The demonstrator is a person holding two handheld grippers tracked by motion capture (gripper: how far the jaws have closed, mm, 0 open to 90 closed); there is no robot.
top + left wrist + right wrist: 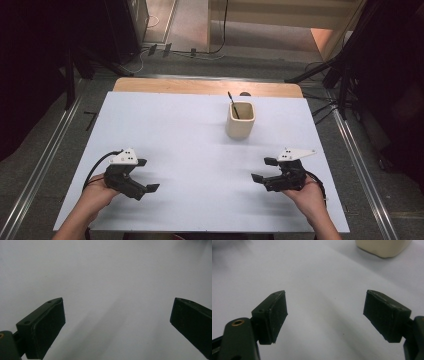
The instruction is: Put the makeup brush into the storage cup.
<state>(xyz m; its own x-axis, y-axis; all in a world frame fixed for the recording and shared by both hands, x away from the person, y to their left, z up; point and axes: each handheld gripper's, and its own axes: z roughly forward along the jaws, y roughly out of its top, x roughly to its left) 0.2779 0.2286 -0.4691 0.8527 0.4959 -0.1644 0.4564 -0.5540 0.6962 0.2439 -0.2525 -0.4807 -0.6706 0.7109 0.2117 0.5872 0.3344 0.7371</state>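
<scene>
High view: white table (190, 130) with a wooden strip along its far edge. Cream cup (240, 120) stands upright at about 1 o'clock from table centre, toward the far edge, with a thin black stick (233, 104) leaning inside it, its top tipped to 11 o'clock. Left gripper (145, 175) sits at roughly 8 o'clock, held in the person's left hand (97, 192), jaws spread apart and empty, pointing toward 3 o'clock. Right gripper (264, 169) sits at roughly 4 o'clock, in the right hand (309, 195), jaws likewise apart and empty, pointing toward 9 o'clock. Both grippers are near the table's near edge, well apart from each other and from the cup. Each carries a grey three-cornered plate on top; a black cable loops off the left one. Left gripper view: left gripper (117, 320) has two black pads wide apart with bare white table surface between them, nothing held. Right gripper view: right gripper (325, 315) also has its pads apart, nothing between them; the cup's (383, 247) cream base sits at 1 o'clock at the top edge, clear of the jaws, and the rest of it is cut off by the frame.
</scene>
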